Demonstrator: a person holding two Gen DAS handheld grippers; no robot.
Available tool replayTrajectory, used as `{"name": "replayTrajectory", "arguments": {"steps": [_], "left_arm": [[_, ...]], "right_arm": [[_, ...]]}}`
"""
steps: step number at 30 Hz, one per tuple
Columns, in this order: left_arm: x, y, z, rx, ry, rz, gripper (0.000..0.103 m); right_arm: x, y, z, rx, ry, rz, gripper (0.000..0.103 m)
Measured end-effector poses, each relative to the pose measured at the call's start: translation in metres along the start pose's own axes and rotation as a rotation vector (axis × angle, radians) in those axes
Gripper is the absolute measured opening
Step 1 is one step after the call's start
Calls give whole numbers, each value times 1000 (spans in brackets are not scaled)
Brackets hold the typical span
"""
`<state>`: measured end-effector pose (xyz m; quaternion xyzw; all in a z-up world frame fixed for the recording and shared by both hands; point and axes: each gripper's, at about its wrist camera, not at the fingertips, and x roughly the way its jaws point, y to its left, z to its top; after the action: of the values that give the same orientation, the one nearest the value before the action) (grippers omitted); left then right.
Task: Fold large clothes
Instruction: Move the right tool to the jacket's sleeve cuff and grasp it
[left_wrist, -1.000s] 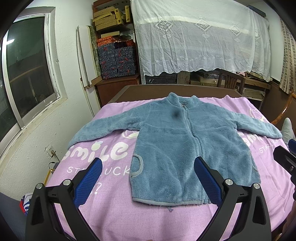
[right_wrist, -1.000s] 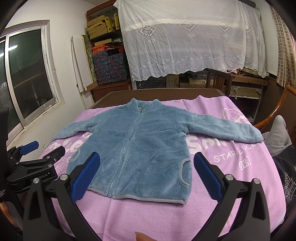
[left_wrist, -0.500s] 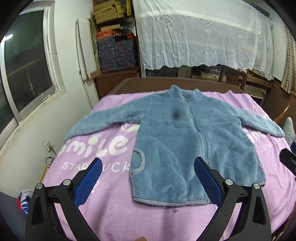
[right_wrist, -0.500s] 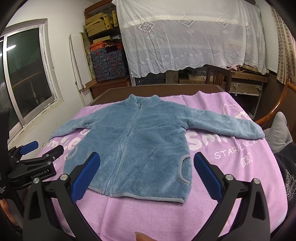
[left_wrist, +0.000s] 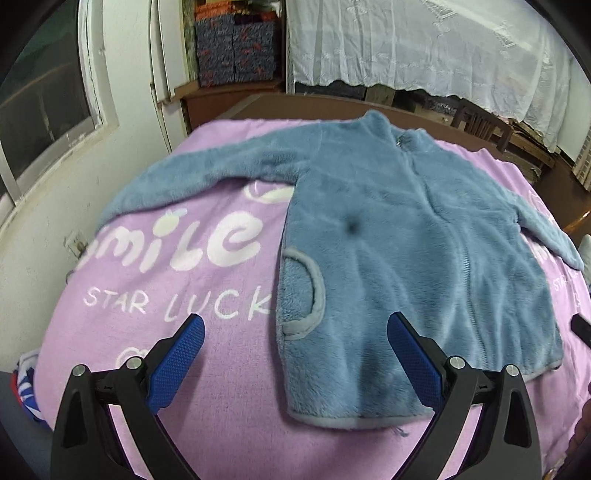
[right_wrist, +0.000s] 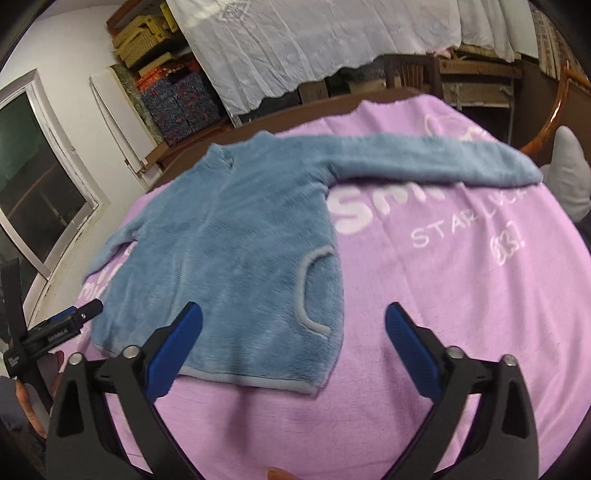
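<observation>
Lying flat on purple blanket (left_wrist: 184, 369), blue fleece jacket (left_wrist: 388, 258) — collar far, hem near, sleeves sideways, left claw (left_wrist: 295, 354) and right claw (right_wrist: 293, 347) wide, empty.

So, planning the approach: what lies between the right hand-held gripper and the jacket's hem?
Only bare purple blanket separates right hand-held gripper from jacket, per right wrist view.

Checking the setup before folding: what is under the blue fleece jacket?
The blue fleece jacket lies flat on a purple blanket printed with white lettering, partly covered by the jacket. Whatever supports the blanket is hidden.
</observation>
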<state>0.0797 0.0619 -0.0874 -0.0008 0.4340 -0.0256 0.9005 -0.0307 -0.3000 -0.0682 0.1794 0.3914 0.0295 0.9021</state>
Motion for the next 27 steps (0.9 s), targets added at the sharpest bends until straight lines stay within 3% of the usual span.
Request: {"name": "replayTrajectory", "arguments": {"steps": [4, 5, 7, 9, 15, 19, 23, 25, 27], "left_arm": [[17, 1, -4, 12, 44, -1, 83], [22, 1, -6, 21, 57, 1, 81], [26, 2, -9, 27, 63, -6, 81], [25, 3, -11, 45, 55, 0, 82], [22, 10, -6, 41, 82, -1, 89], [13, 0, 25, 86, 60, -8, 93], [11, -29, 69, 132, -11, -25, 99], [20, -52, 94, 151, -33, -44, 99], [33, -70, 112, 168, -36, -64, 99]], "right_arm": [[24, -1, -7, -20, 75, 15, 50], [30, -1, -10, -26, 91, 10, 44], [34, 0, -14, -51, 84, -33, 21], [32, -2, -17, -72, 82, -45, 17], [26, -10, -25, -101, 113, -44, 16], [19, -11, -11, -97, 126, -41, 26], [14, -5, 35, -94, 55, -22, 31], [25, -1, 65, -80, 30, 25, 40], [48, -3, 98, -25, 26, 69, 41]]}}
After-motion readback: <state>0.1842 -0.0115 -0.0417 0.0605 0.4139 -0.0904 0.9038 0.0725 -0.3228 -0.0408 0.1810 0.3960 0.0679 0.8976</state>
